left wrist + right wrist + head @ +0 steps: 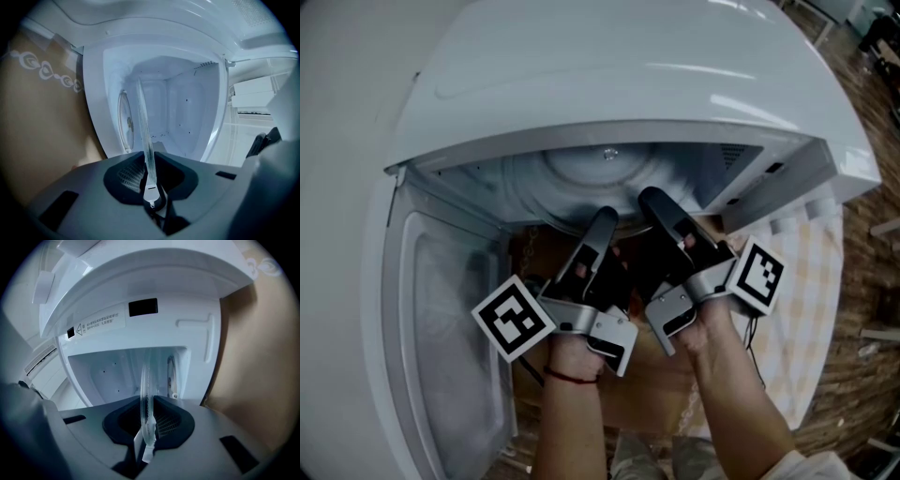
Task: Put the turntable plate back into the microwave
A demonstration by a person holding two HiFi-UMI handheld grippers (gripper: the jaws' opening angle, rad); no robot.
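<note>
- Inside the open microwave, the clear glass turntable plate hangs roughly level just above the cavity floor. Its near rim is pinched by the left gripper and the right gripper, side by side.
- Both holds bite only the thin rim on one side. The far side has no support, so the glass could dip and strike the cavity floor or the back wall.
- Smooth glass between narrow pads may slip. If one gripper lets go ahead of the other, the plate would likely twist and land askew.
- The round seat on the floor sits apart from the plate. Released off-centre, the plate may rest crooked and fail to turn.
- The grippers work close under the top edge of the opening, with the door swung wide at left. A lift or a hurried pull-out could knock glass against the casing.
</note>
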